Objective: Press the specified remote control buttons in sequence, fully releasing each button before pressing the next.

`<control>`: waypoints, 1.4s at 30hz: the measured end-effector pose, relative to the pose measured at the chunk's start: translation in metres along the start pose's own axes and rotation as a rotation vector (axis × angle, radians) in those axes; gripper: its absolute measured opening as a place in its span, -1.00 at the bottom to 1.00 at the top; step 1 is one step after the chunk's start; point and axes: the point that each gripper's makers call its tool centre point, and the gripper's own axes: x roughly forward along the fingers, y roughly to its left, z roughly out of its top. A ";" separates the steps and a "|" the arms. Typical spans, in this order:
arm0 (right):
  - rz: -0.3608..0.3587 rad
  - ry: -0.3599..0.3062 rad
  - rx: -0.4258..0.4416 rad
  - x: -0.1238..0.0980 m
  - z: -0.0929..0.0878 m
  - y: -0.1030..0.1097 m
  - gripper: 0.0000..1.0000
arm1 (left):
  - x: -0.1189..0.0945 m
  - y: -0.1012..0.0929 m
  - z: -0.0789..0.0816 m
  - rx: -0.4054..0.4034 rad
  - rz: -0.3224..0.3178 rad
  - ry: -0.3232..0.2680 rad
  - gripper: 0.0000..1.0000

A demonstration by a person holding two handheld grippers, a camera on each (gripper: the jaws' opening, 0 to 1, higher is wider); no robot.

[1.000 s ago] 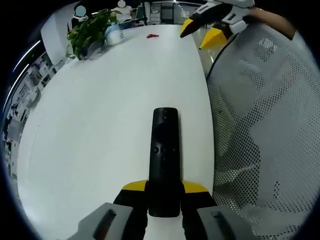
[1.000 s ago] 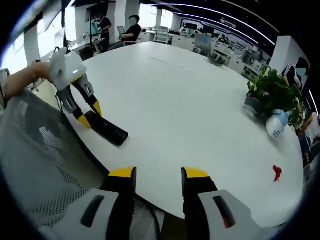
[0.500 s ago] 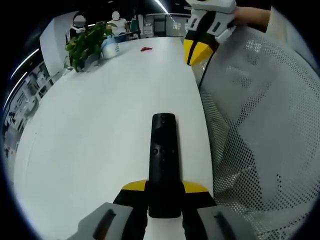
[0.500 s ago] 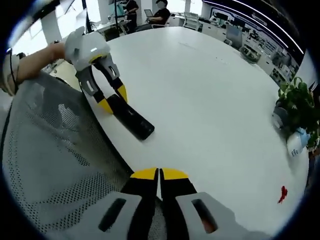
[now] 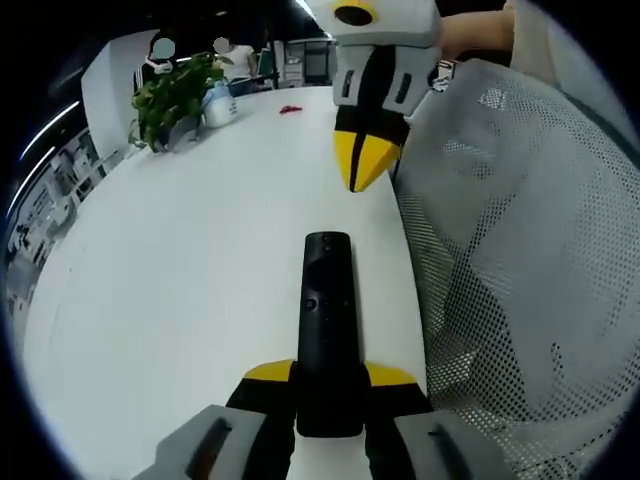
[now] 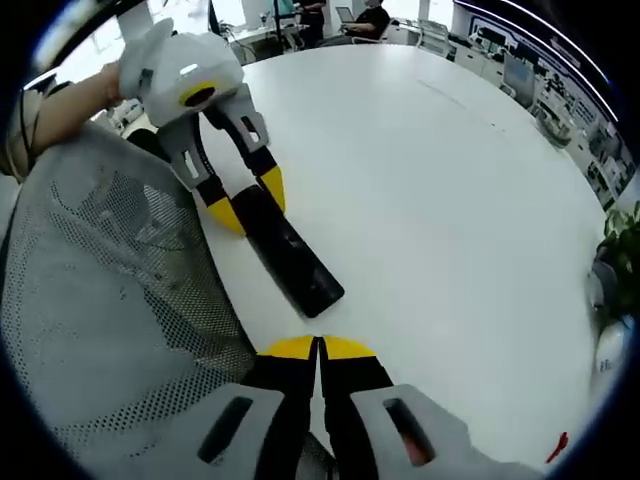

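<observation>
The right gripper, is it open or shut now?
Shut: the right gripper has its yellow tips touching with no gap, above the remote.

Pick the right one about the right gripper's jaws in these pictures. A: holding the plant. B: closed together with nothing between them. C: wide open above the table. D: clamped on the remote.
B: in the right gripper view the right gripper has its yellow tips pressed together with nothing between them, near the far end of the remote, which the left gripper holds.
</observation>
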 end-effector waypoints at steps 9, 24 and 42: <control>0.032 0.026 -0.081 0.016 0.009 -0.001 -1.00 | 0.002 0.000 0.001 0.020 -0.014 -0.019 -0.51; 0.051 0.076 -0.177 0.028 0.008 0.003 -1.00 | 0.002 -0.002 0.003 0.036 -0.029 -0.029 -0.51; 0.035 0.157 -0.295 0.031 0.007 0.005 -1.00 | 0.002 -0.003 0.002 0.033 -0.029 -0.019 -0.51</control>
